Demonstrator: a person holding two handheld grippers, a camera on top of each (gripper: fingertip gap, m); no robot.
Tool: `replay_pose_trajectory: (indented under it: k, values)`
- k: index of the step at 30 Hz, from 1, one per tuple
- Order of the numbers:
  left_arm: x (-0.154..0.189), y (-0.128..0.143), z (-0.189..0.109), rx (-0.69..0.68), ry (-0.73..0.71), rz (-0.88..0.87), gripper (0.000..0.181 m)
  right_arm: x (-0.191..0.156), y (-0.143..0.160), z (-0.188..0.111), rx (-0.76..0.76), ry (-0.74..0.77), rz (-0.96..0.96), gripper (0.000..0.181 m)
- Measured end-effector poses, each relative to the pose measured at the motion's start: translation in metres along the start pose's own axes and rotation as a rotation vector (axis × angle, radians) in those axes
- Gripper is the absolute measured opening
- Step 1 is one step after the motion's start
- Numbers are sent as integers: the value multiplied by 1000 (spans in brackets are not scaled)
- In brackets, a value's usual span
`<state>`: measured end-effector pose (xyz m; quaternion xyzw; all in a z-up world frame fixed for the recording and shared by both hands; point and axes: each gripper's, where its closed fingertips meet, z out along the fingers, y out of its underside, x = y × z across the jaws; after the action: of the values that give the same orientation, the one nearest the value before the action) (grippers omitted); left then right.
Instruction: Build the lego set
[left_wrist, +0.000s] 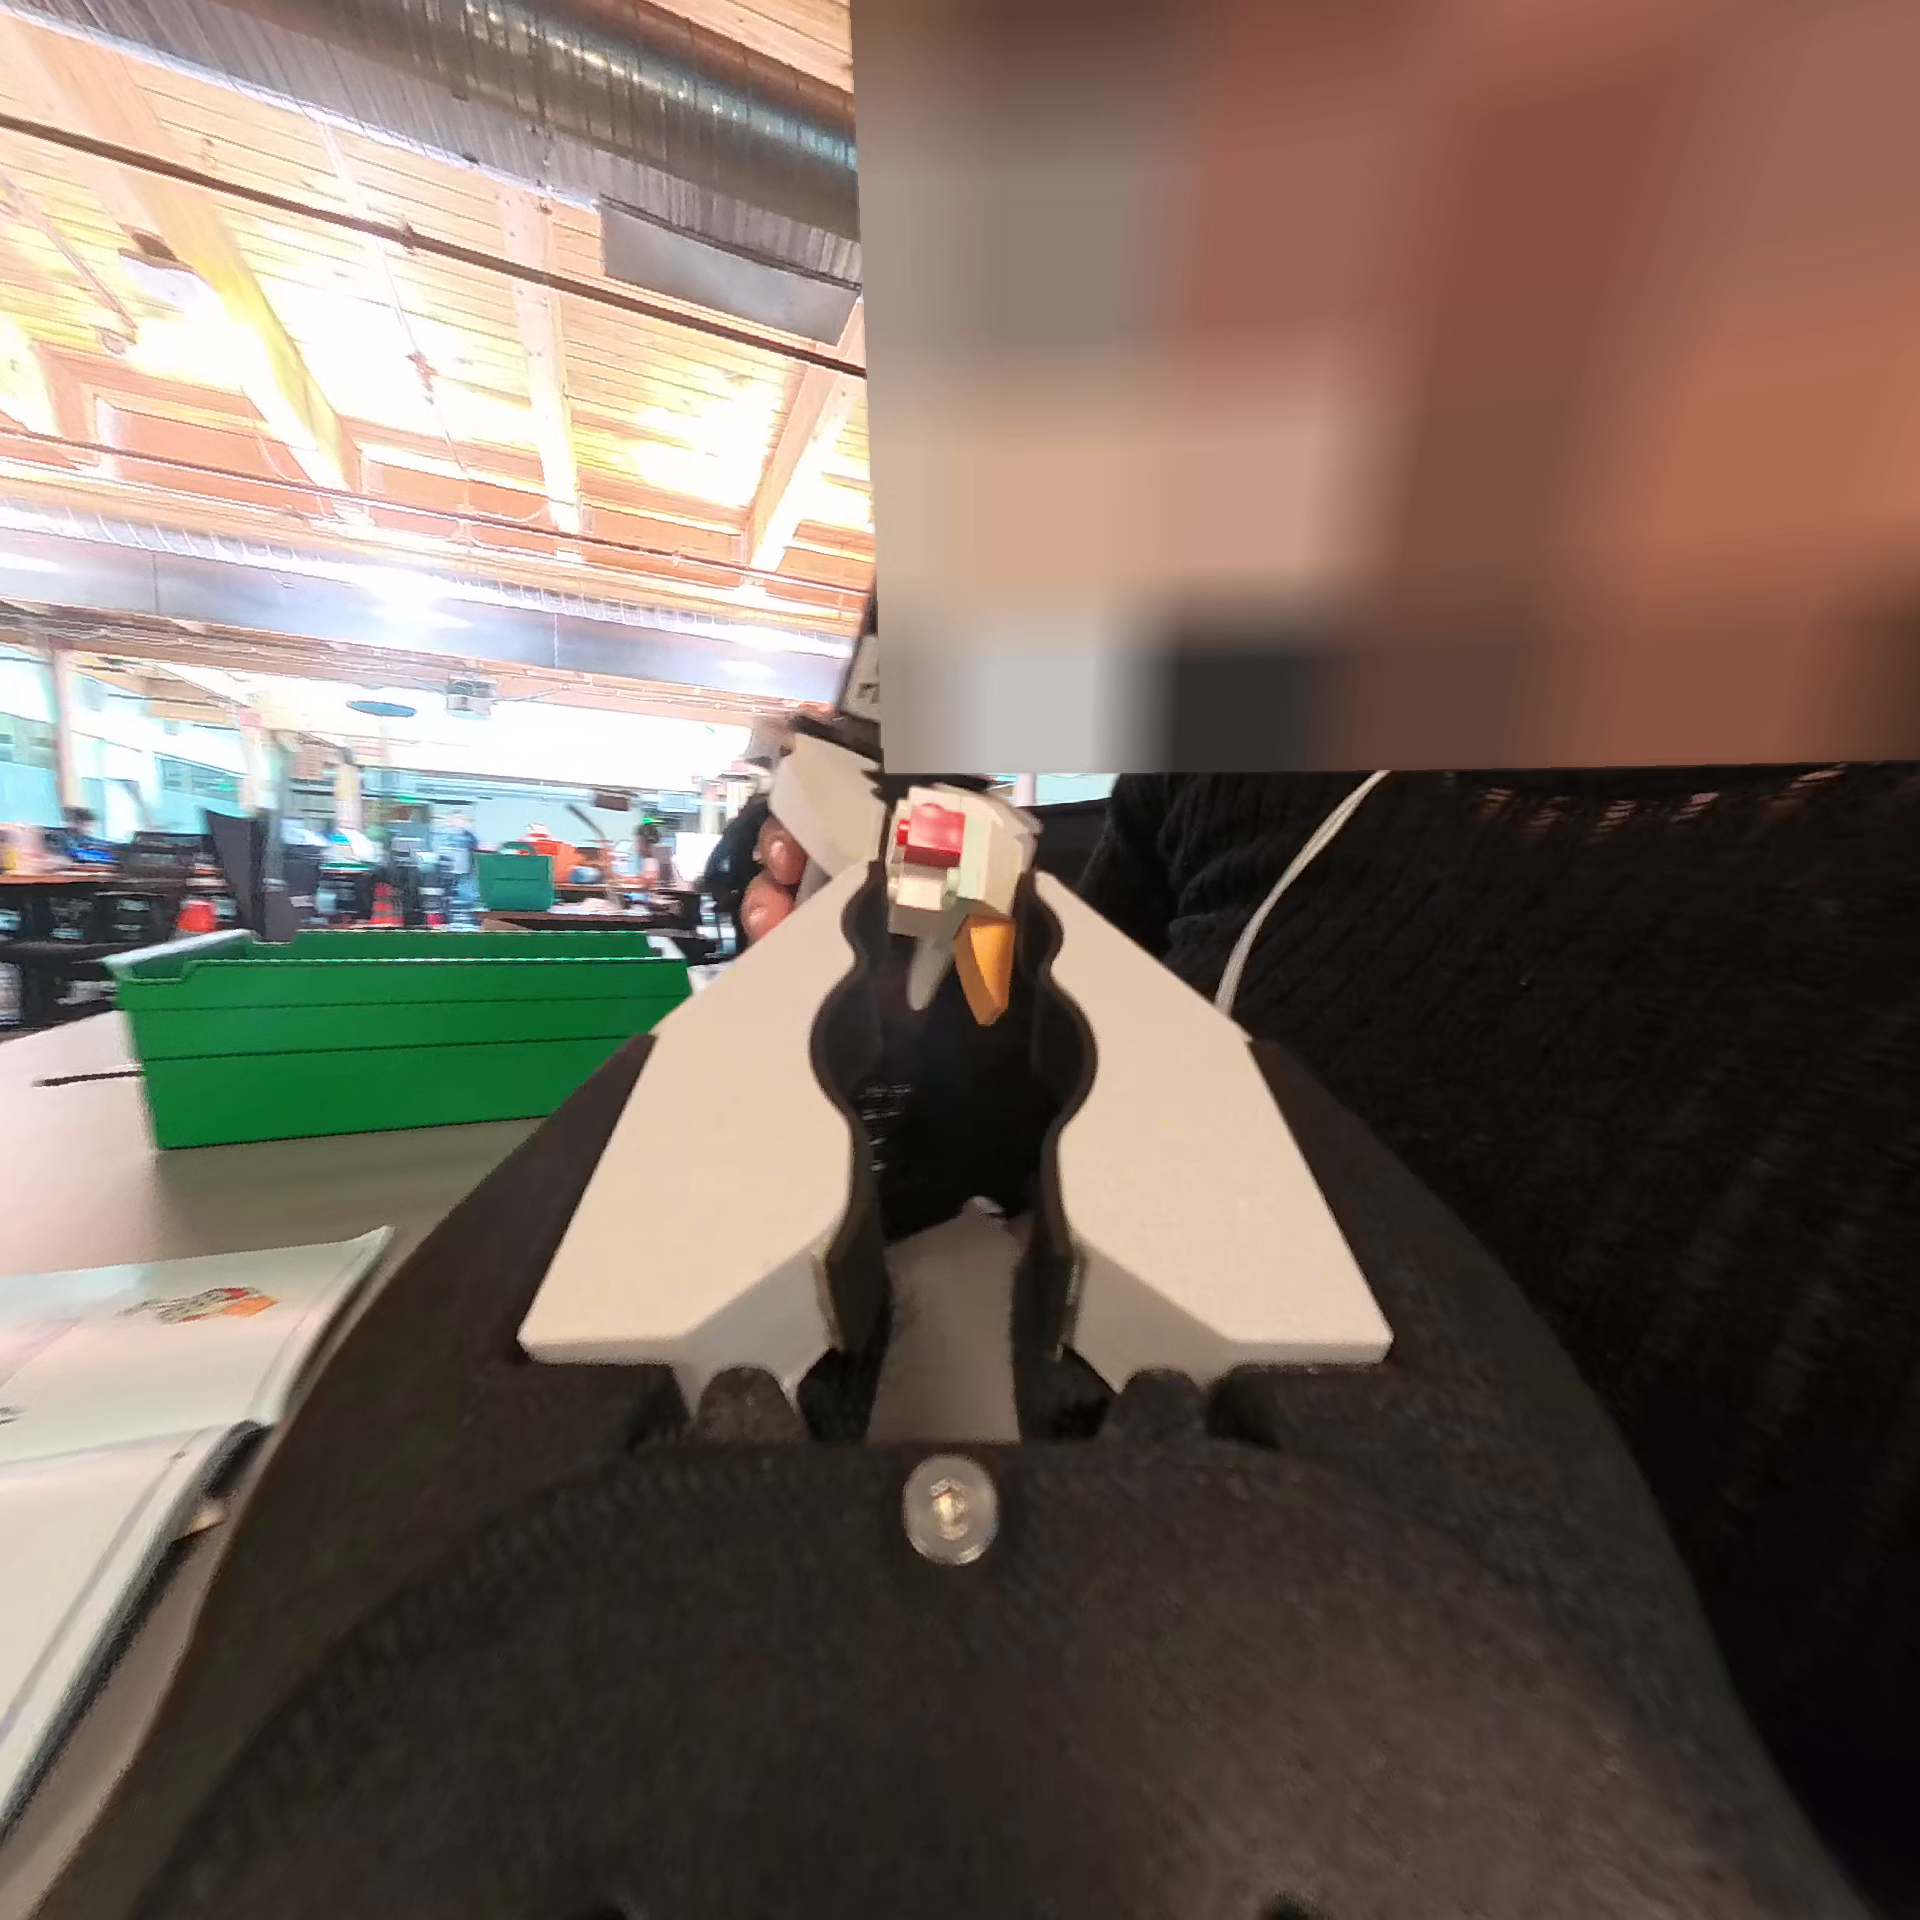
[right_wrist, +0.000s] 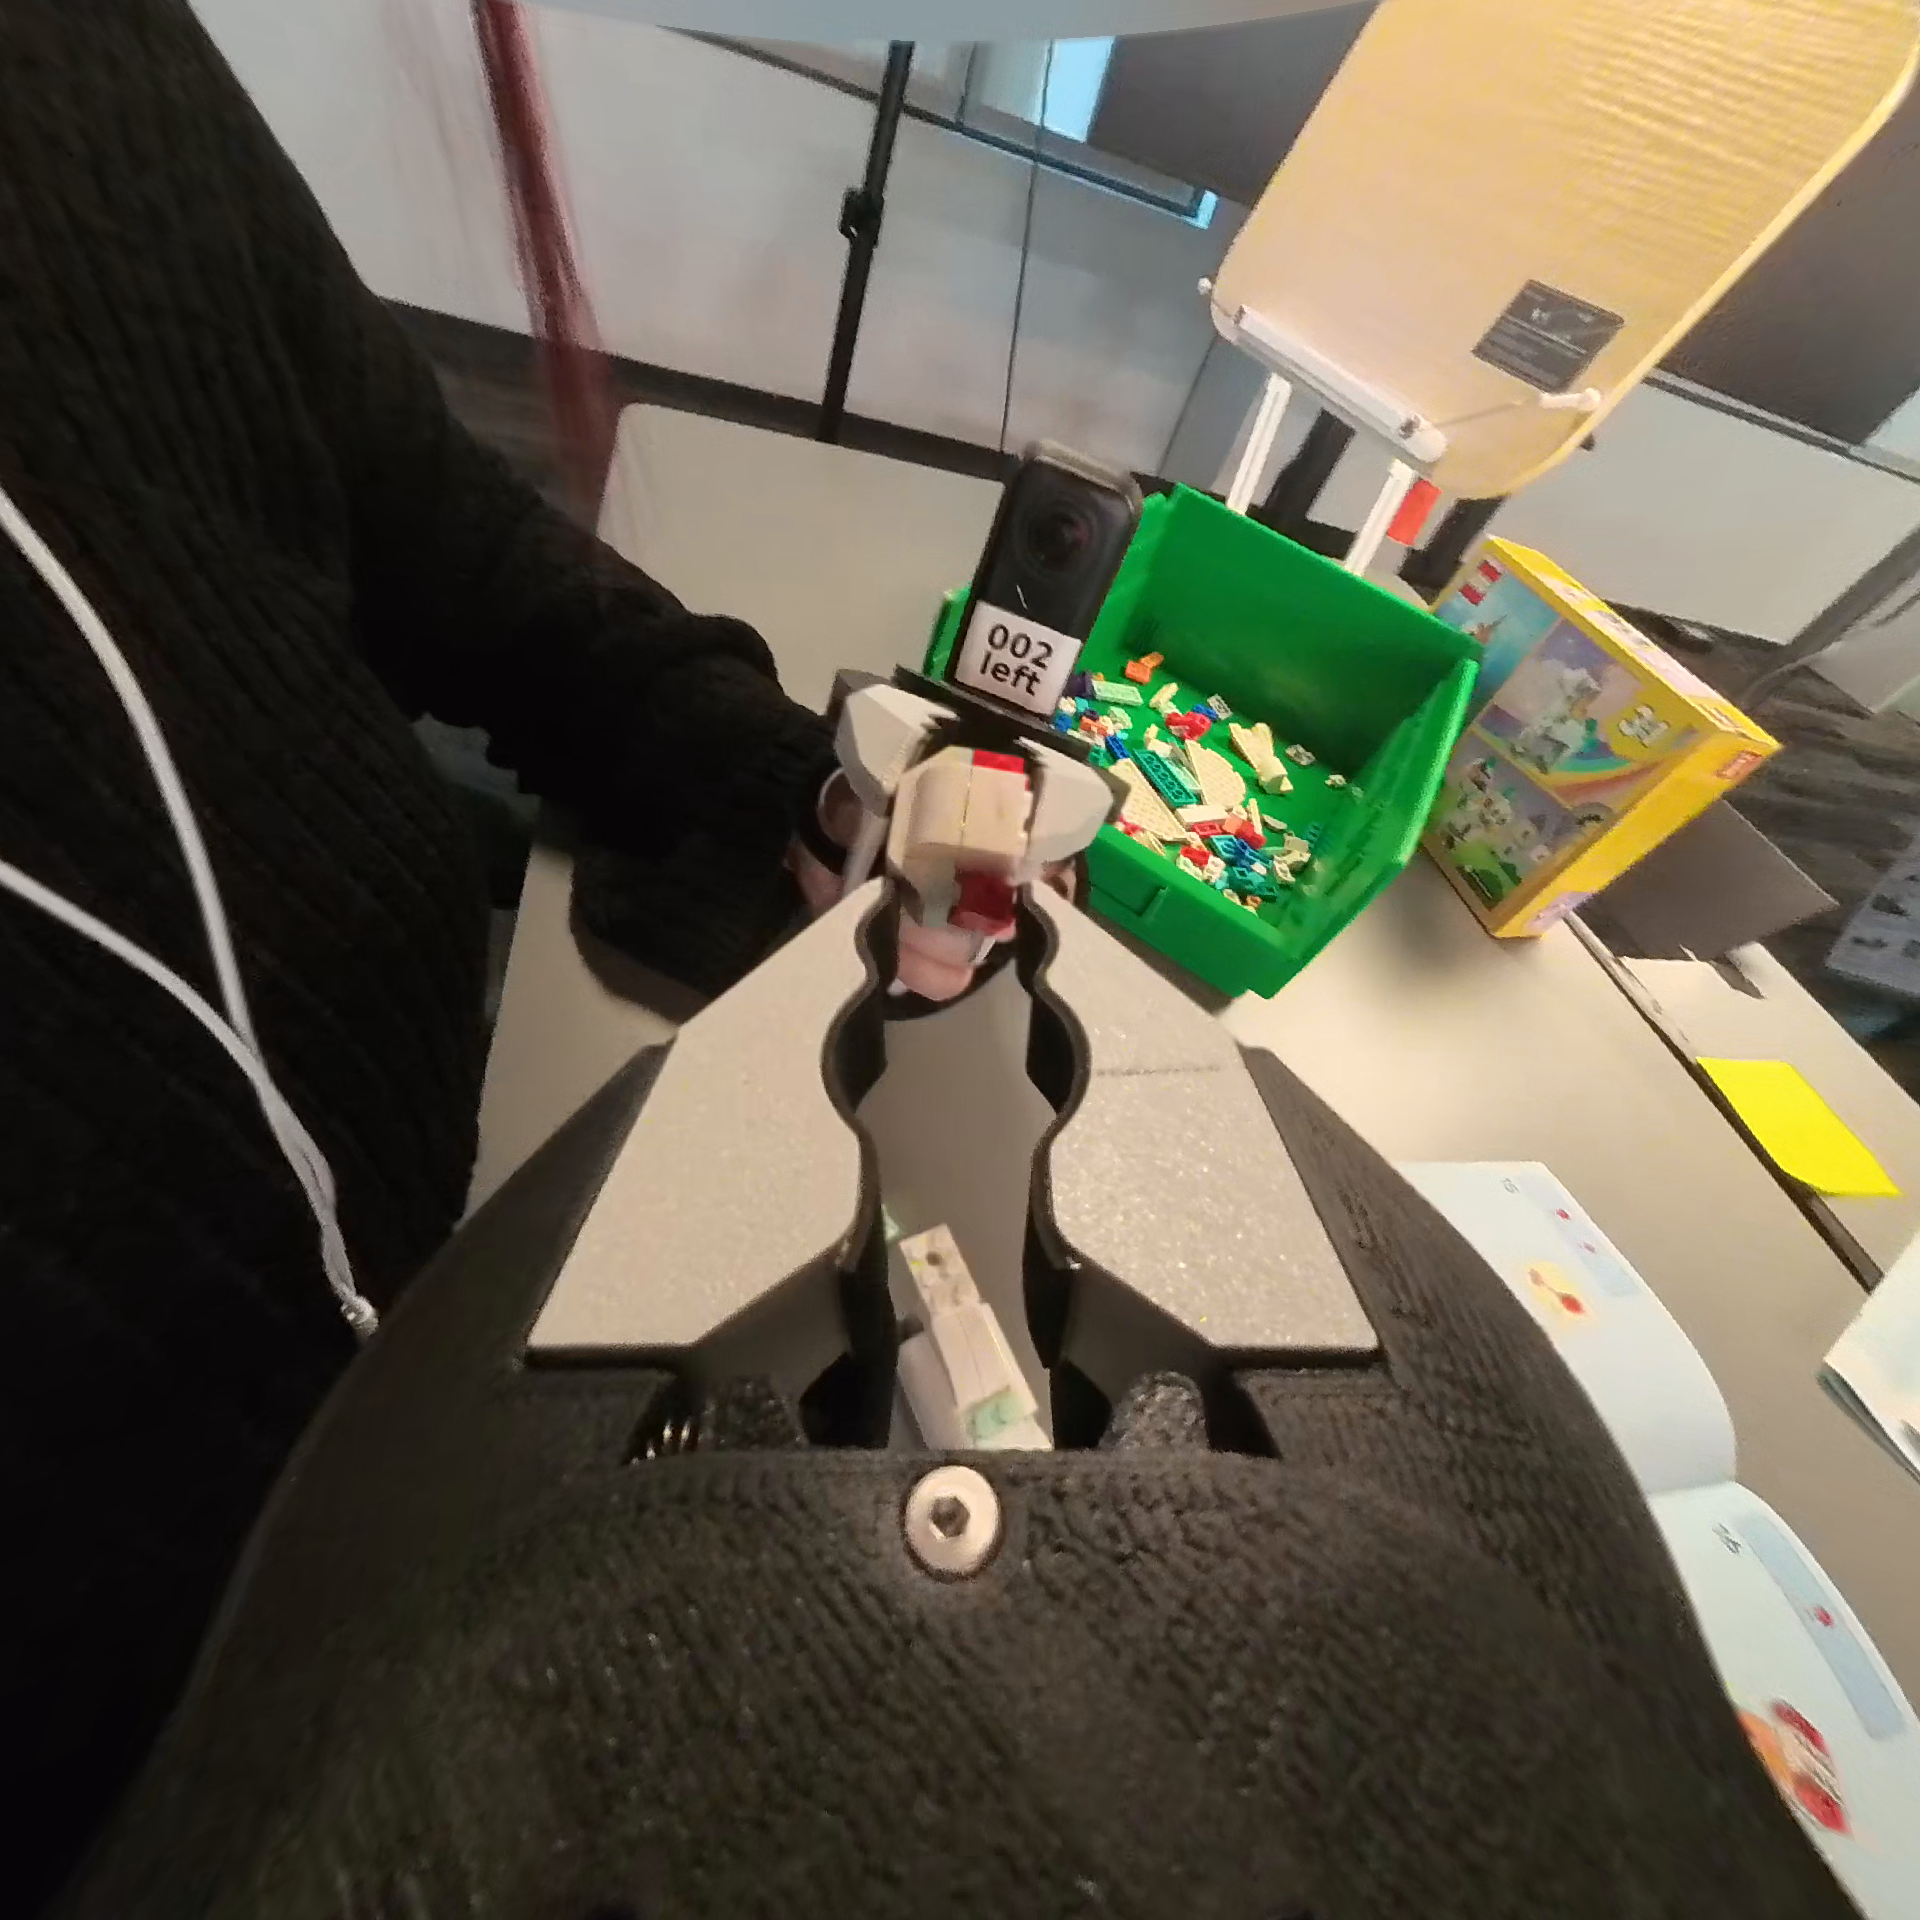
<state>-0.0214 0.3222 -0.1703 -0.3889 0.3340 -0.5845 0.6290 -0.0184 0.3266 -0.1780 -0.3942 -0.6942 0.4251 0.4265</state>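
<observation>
Pinching one blocky white-and-red lego model (right_wrist: 971, 831): left hand-held gripper (right_wrist: 971, 774) and right hand-held gripper (right_wrist: 951, 904).

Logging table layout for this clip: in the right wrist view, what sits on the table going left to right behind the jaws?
Black sleeve → green bin of loose bricks → yellow box → yellow note.

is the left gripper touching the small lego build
Touching. In the right wrist view the left gripper has its grey fingertips closed around the small lego build on both sides, holding it in the air just beyond the right gripper.
</observation>
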Motion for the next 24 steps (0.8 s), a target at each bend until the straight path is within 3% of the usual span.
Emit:
replay_pose_trajectory:
  k: [14, 19, 24]
  values:
    - [-1, -3, -1, 20, -3, 14, 24, 5, 4, 5, -126, 235, -300, 17]
    - [-22, 10, -3, -69, -150, 66, 24, 21, 26, 3, -184, 276, -251, 16]
    - [-34, 19, -8, -141, -218, 71, 24, 28, 39, 4, -145, 282, -194, 16]
